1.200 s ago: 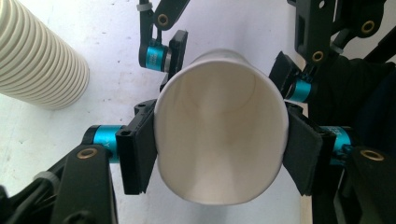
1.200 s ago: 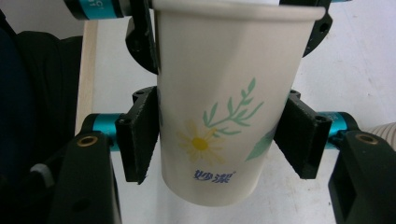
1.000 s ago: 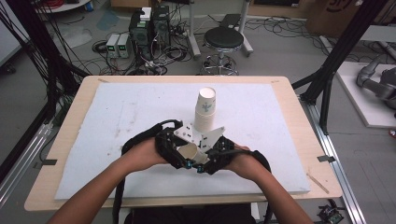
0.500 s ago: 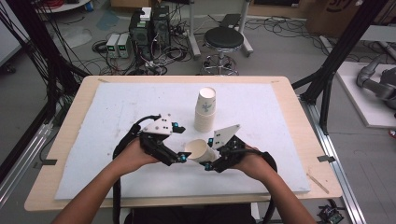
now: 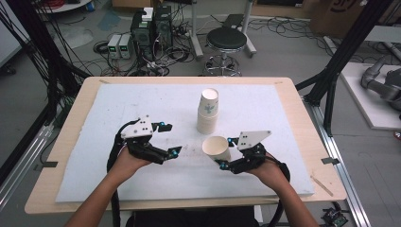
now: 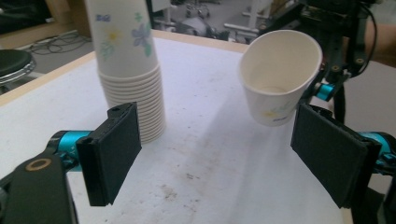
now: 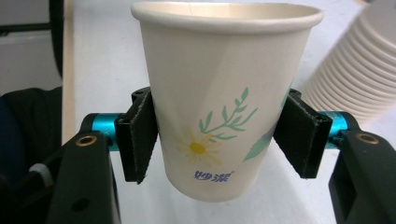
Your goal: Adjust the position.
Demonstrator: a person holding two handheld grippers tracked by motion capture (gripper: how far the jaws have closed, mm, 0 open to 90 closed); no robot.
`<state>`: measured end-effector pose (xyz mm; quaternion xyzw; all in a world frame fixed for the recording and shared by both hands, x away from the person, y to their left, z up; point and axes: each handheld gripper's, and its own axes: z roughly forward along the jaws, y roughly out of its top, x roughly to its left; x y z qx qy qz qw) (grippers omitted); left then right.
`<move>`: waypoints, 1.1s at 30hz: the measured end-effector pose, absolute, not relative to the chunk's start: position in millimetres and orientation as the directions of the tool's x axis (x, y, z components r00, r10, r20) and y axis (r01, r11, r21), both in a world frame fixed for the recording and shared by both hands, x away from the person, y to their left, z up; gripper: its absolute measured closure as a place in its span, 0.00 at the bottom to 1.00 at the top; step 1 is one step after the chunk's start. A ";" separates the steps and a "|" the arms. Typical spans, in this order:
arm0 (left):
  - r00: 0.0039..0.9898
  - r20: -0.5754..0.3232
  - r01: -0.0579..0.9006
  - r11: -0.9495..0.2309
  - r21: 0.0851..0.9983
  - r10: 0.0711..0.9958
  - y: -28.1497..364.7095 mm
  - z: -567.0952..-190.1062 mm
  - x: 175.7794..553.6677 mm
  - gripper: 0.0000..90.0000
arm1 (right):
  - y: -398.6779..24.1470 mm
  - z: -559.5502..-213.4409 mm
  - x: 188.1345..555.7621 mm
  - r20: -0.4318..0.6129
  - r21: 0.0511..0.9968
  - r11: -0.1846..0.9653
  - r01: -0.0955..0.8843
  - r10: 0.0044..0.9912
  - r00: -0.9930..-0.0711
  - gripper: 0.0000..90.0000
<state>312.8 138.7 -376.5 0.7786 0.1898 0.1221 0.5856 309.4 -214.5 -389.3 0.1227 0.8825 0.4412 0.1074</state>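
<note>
With one paper cup (image 5: 216, 148) pulled free of the stack of cups (image 5: 207, 111), the high view shows it held near the tabletop's (image 5: 118, 109) middle, toward the near edge, by the right gripper (image 5: 224, 157); the left gripper (image 5: 169, 138) has just spread its jaws and stands released. In the left gripper view, nothing lies between its jaws. In the right gripper view, both pads grasp the cup, though they have just been easing apart. Next, I judge: set it down upright.

left gripper (image 5: 167, 139): jaws wide (empty) | right gripper (image 5: 226, 152): clamped, loosening
</note>
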 end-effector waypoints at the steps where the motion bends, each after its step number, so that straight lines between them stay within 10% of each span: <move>1: 0.895 -0.038 0.156 -0.232 0.960 0.445 140.3 -379.3 313.0 0.18 | -217.4 -390.0 308.8 -0.083 0.812 0.570 0.122 0.320 -0.944 0.39; 33: 0.750 -0.055 0.164 -0.105 0.981 0.659 182.9 -426.0 309.4 0.18 | -284.1 -399.3 310.0 -0.071 0.940 0.303 0.158 0.626 -0.777 0.39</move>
